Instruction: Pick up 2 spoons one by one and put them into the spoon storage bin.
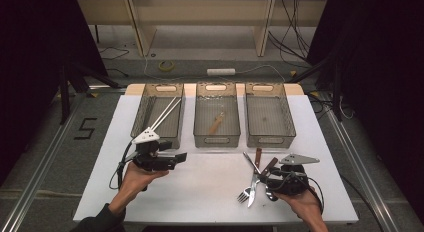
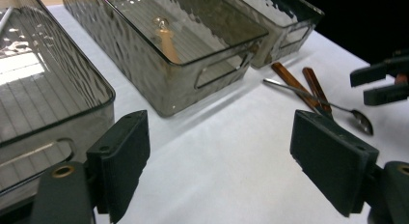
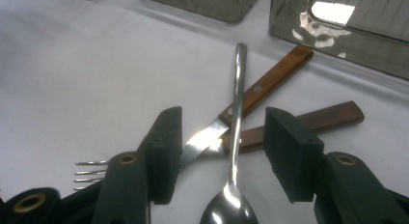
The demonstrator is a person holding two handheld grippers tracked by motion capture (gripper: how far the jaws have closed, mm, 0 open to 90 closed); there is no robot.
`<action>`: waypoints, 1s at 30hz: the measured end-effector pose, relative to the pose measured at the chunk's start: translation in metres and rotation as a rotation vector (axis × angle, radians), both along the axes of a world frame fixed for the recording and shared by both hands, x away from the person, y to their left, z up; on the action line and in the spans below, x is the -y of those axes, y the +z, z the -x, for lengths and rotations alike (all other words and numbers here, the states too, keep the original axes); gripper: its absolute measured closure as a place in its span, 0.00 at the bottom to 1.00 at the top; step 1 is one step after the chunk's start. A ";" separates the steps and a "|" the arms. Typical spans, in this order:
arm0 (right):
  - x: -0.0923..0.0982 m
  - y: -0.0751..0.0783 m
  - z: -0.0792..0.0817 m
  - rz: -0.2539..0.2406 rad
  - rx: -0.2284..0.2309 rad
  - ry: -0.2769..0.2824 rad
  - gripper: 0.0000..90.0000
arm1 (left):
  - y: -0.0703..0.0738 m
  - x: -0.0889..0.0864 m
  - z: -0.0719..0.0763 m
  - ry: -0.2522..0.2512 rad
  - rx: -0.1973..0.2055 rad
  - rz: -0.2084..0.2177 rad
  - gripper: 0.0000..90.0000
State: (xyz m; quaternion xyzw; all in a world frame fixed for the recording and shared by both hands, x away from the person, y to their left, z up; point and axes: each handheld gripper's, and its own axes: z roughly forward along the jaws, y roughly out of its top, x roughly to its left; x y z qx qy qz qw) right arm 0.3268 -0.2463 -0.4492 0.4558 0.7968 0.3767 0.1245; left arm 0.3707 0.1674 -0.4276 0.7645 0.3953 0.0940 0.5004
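- 3 clear bins in a row at the far side of the white tabletop (image 1: 210,192): left bin (image 1: 158,114), mid bin (image 1: 216,118), right bin (image 1: 269,119).
- Left bin holds 2 pale sticks (image 1: 167,111) leaning on its wall; mid bin holds 1 wooden utensil (image 1: 217,123). Right bin's contents: can't tell.
- Loose cutlery pile, 3 pcs, crossed: 1 spoon (image 3: 235,137), 1 knife (image 3: 251,101) w/ wood handle, 1 fork (image 3: 89,175) w/ wood handle.
- Right gripper (image 3: 224,156): jaws partly apart, astride the pile. Spoon stem runs up betw. the jaws, bowl at their base; neither pad is seen pressing on it, so no grip.
- Knife blade passes behind the left jaw of that pair; its handle slants away beyond the jaw tips.
- Fork tines stick out on the outer side of the left jaw; its handle pokes out past the right jaw.
- Left gripper (image 2: 219,159): jaws wide apart, nothing betw. them, bare tabletop below.
- From the left jaws: left bin just off the left jaw, mid bin ahead, cutlery pile ahead by the right jaw, near the other gripper's tips.
- 2 hands in the high view, 1 per gripper.
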 end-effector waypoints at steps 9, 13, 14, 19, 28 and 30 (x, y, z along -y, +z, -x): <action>0.001 -0.004 -0.004 0.030 -0.043 0.000 0.61 | -0.003 -0.005 0.016 -0.010 0.032 0.023 0.21; 0.000 -0.004 -0.005 0.048 -0.056 0.000 0.65 | -0.003 -0.006 0.022 -0.014 0.048 0.008 0.20; 0.000 -0.004 -0.005 0.050 -0.060 0.001 0.66 | -0.002 -0.006 0.023 -0.015 0.050 0.009 0.20; -0.001 -0.006 -0.008 0.062 -0.079 -0.004 0.70 | -0.002 -0.007 0.027 -0.007 0.062 -0.001 0.20; -0.005 -0.013 -0.010 0.089 -0.122 0.006 0.75 | 0.000 -0.009 0.034 -0.007 0.075 0.028 0.20; -0.006 -0.014 -0.010 0.098 -0.128 0.006 0.77 | 0.000 -0.008 0.035 -0.010 0.074 0.024 0.20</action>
